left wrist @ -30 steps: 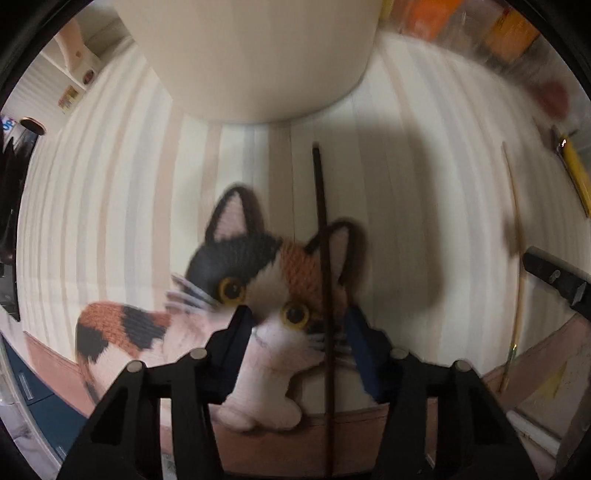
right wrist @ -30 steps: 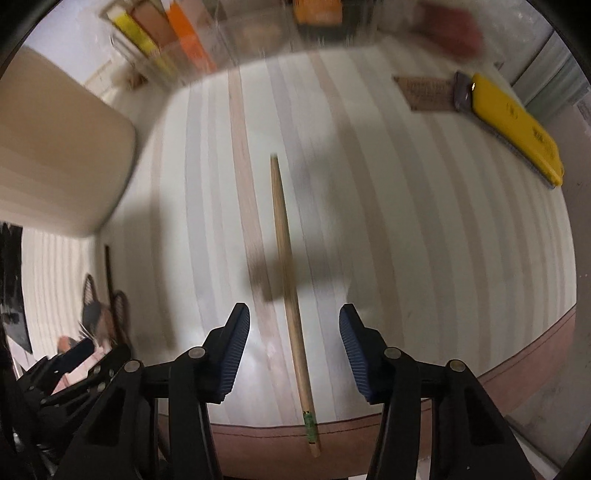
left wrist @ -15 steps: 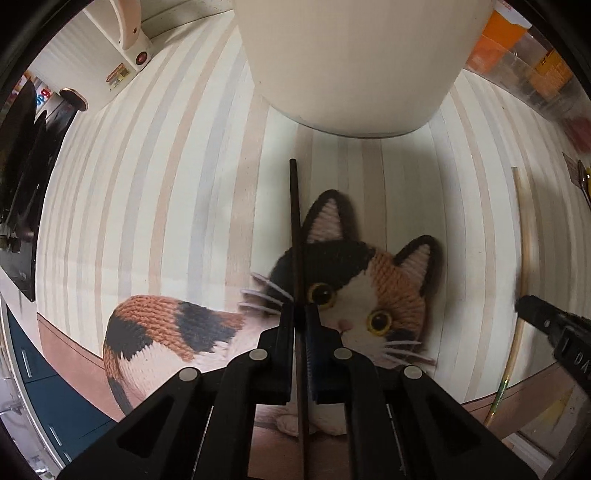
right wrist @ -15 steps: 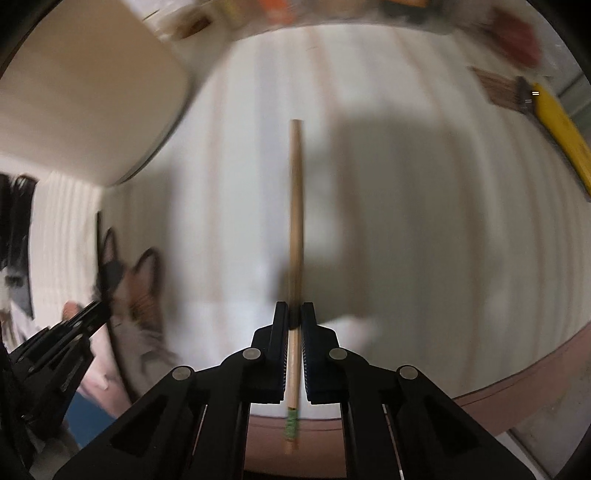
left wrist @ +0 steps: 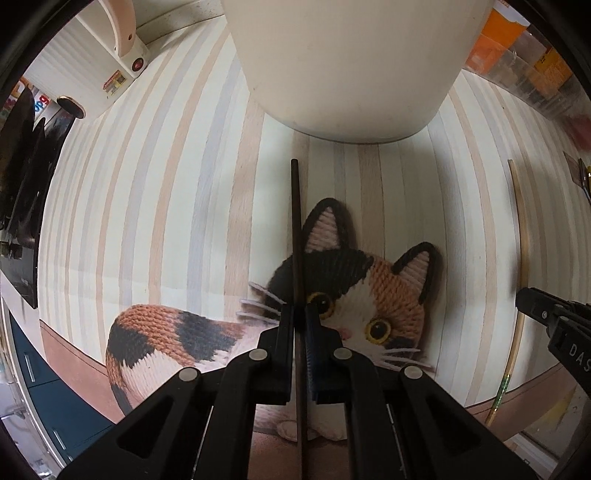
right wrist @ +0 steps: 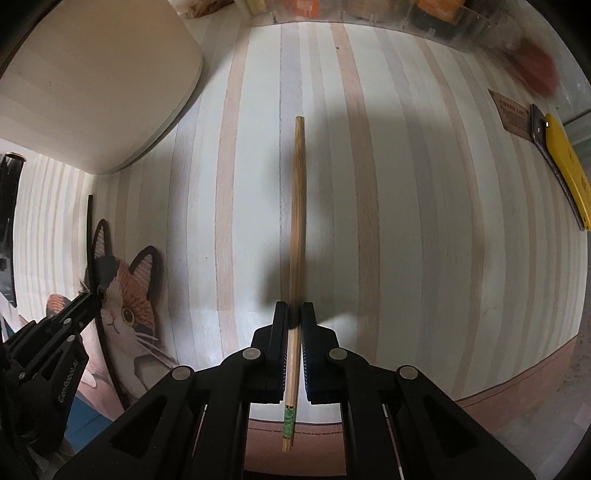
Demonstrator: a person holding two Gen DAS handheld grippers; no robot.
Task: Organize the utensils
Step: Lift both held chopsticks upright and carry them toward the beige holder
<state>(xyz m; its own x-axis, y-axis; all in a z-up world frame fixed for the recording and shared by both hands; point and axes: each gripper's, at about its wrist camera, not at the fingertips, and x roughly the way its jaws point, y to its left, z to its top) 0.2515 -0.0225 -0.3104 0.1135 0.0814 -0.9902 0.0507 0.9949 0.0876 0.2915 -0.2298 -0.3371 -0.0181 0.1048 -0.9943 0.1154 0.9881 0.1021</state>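
Pinching a black chopstick [left wrist: 296, 236] between pressed-together jaws, the left gripper [left wrist: 300, 321] is seen over the knitted cat mat [left wrist: 354, 291], the stick's far tip pointing toward 12 o'clock and ending just short of the cream container [left wrist: 351, 62]. A narrow band of bare striped surface [left wrist: 155, 206] is left between that tip and the container's base. The right gripper [right wrist: 294, 319] is likewise closed, its jaws pinching a bamboo chopstick [right wrist: 297, 206] near its green-banded end, which projects back past the brown front edge of the surface at 6 o'clock. Whether either stick is lifted clear or resting cannot be told with certainty, though a shadow beside the bamboo one suggests a gap. In the right wrist view the container sits at 10 o'clock and the cat mat at 8 o'clock, near the left gripper. Wide open striped surface is seen from 12 to 4 o'clock, bounded at 2 o'clock by a yellow tool [right wrist: 567, 166] and at 12 o'clock by clear storage bins [right wrist: 424, 14].
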